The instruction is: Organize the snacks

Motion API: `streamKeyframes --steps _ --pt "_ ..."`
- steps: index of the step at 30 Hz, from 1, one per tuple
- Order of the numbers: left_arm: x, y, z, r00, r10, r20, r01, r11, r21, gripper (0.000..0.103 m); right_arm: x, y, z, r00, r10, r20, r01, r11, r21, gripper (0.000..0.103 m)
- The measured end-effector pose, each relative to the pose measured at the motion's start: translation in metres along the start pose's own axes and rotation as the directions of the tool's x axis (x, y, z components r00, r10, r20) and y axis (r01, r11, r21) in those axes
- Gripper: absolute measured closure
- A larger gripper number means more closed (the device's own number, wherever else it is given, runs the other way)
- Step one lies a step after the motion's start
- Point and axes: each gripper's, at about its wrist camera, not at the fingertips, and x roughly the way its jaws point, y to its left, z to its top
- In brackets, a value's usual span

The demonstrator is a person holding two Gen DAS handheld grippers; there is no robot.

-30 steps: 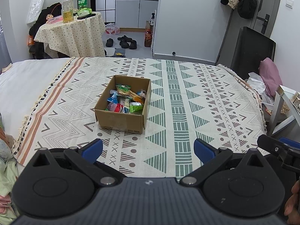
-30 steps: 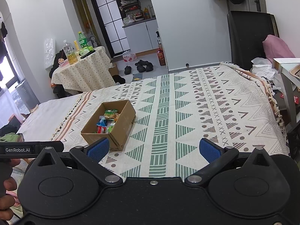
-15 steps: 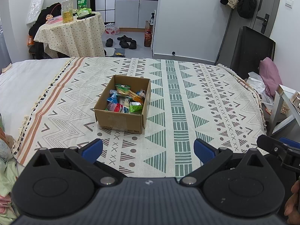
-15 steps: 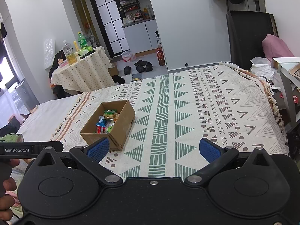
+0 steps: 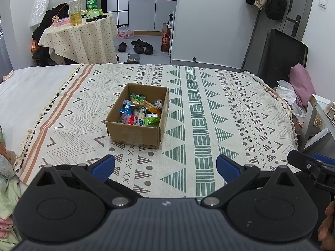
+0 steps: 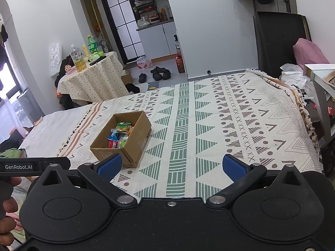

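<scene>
A brown cardboard box (image 5: 134, 132) sits on the patterned bedspread (image 5: 219, 115), left of centre; it also shows in the right wrist view (image 6: 136, 144). Several bright snack packets (image 5: 139, 110) lie inside it, also seen in the right wrist view (image 6: 119, 135). My left gripper (image 5: 165, 168) is open and empty, held back from the box near the bed's front edge. My right gripper (image 6: 171, 167) is open and empty, to the right of the box and short of it.
A round table (image 5: 81, 37) with bottles stands beyond the bed at the back left. Shoes (image 5: 138, 47) lie on the floor. A black chair (image 5: 278, 56) and a pink cushion (image 5: 303, 83) are at the right. Clothes (image 5: 6, 177) lie at the left edge.
The right wrist view has shifted slightly, so the box sits a little further left in it. The left gripper has not moved. Both grippers stay open.
</scene>
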Motion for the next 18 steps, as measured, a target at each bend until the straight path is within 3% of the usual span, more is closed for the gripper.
streamKeyframes --steps 18 --pt "0.0008 0.0017 -0.0036 1.000 0.002 -0.004 -0.002 1.000 0.006 0.000 0.0015 -0.0009 -0.0023 1.000 -0.001 -0.004 0.001 1.000 0.003 0.000"
